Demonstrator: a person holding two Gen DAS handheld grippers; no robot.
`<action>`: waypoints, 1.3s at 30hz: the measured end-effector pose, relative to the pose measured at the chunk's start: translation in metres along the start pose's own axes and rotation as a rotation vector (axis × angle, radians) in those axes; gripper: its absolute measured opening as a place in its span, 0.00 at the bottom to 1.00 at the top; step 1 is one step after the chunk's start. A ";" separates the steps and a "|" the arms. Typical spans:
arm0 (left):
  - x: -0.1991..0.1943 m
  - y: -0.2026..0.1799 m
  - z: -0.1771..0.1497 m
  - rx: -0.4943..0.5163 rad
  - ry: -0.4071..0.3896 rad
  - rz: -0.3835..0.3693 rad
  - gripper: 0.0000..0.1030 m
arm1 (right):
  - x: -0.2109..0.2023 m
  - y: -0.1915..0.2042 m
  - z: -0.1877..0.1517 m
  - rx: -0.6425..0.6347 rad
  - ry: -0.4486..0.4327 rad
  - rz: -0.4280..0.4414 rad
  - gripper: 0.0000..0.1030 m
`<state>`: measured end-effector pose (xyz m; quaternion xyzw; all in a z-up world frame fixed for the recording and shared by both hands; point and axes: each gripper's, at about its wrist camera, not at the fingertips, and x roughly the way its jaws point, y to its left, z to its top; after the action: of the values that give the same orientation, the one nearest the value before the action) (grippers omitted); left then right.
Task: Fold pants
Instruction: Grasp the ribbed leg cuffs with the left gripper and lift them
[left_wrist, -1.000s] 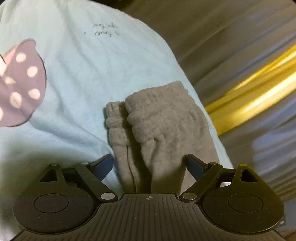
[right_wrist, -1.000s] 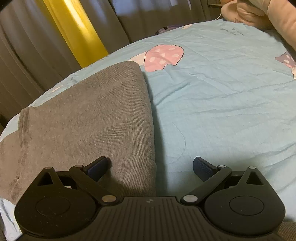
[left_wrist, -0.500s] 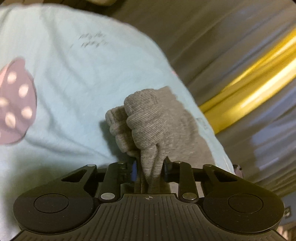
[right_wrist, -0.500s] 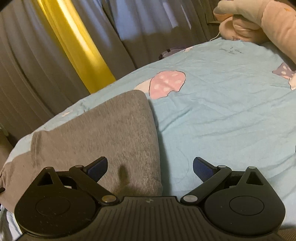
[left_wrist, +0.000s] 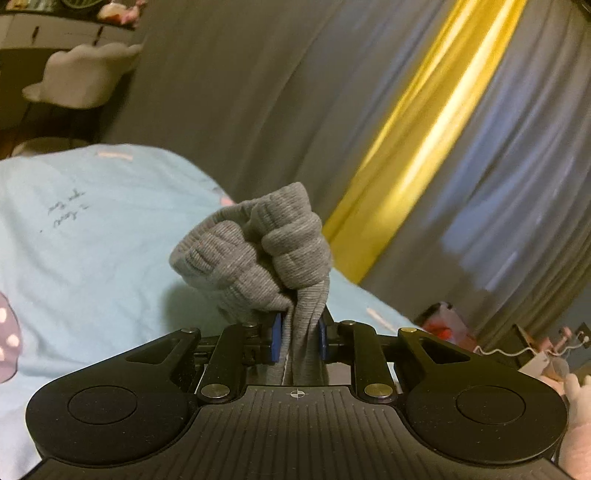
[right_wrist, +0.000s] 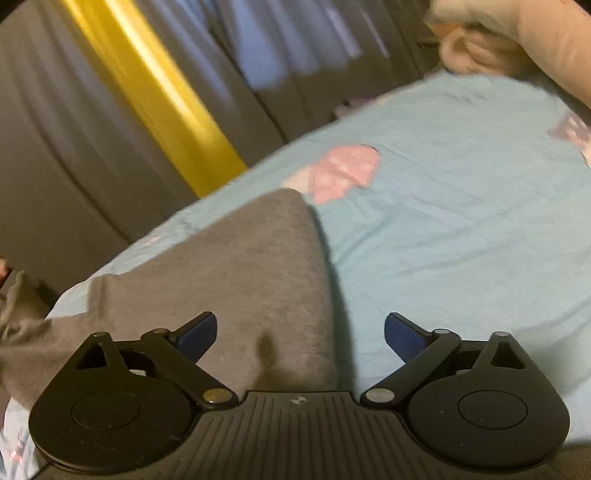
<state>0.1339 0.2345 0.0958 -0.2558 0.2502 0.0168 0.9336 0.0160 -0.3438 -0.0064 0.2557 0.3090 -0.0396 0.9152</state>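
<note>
Pants: grey pants, soft ribbed knit; the end seen from the left wrist view is bunched into rounded puckered rolls, gathered elastic ribbing; in the right wrist view the garment lies flat on the sheet as a broad tapering slab with a straight folded edge on its right side
Sheet: pale blue bed sheet, thin cotton, finely creased, printed with a pink spotted mushroom just beyond the far tip of the pants; small dark handwriting-like print to the left of the raised pants end
Backdrop: grey pleated curtain behind the pants, with a glossy yellow stripe; blurred
Left tongs: left gripper clamped on the bunched end of the pants; jaws have just been closing, nearly together, blue pads pressing a narrow twist of fabric from both sides; the puckered end stands up past the tips, clear of the sheet
Right tongs: right gripper jaws wide apart, having just closed a little; holding nothing; left pad over the flat pants, right pad over bare sheet; the folded edge of the pants runs between them; contact with the cloth cannot be told
Pose: both grippers angled downward toward the pants; left one rolled, horizon tilted
</note>
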 end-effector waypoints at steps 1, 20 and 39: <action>0.000 -0.001 -0.001 0.001 0.003 0.005 0.21 | -0.002 0.003 -0.001 -0.026 -0.010 0.021 0.87; -0.017 0.024 -0.014 -0.221 0.044 0.089 0.20 | 0.008 0.037 -0.018 -0.237 0.165 0.023 0.38; 0.034 0.074 -0.027 -0.513 0.131 0.085 0.21 | 0.010 0.038 -0.019 -0.213 0.177 0.094 0.72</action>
<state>0.1398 0.2828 0.0247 -0.4737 0.3083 0.1024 0.8186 0.0227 -0.3003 -0.0082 0.1739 0.3784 0.0590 0.9072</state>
